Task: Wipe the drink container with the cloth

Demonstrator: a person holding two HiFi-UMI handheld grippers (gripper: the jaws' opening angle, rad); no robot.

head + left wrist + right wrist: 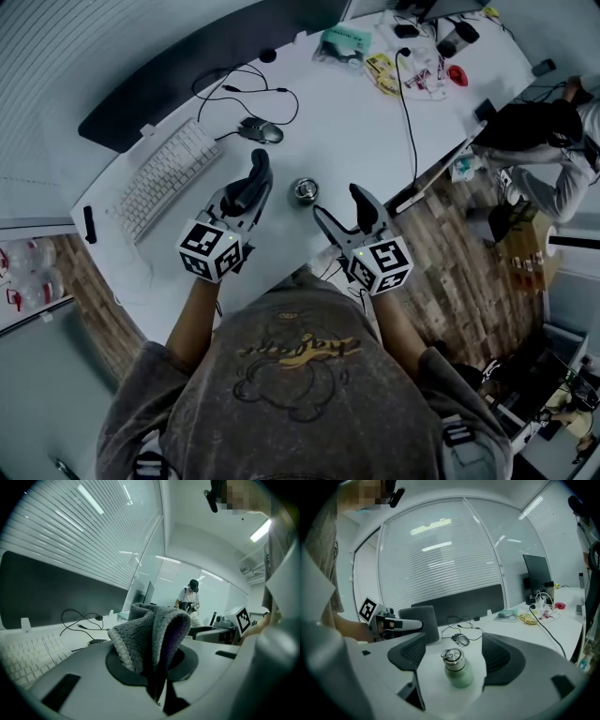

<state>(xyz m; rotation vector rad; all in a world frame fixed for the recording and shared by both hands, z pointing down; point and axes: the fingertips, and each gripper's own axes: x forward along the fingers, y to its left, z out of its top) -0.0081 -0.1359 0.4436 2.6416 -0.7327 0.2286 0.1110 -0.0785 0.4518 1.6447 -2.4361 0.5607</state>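
Observation:
The drink container (pixel 305 190) is a small green bottle (pixel 457 670) with a steel lid, upright on the white desk (pixel 356 122). My left gripper (pixel 255 178) hovers just left of it, shut on a folded dark grey cloth (pixel 246 195). In the left gripper view the cloth (pixel 150 639) stands up out of the clamped jaws of that gripper (pixel 152 660). My right gripper (pixel 339 204) is open just right of the bottle. Seen from the right gripper (pixel 457 653), the bottle stands between and slightly beyond the wide-spread jaws, touching neither pad.
A white keyboard (pixel 169 178) lies left of the grippers, with a mouse (pixel 262 131) and black cables behind the bottle. Packets and chargers (pixel 412 66) clutter the desk's far right. The desk's edge runs close to my body. A person (pixel 553 141) bends beside the desk at right.

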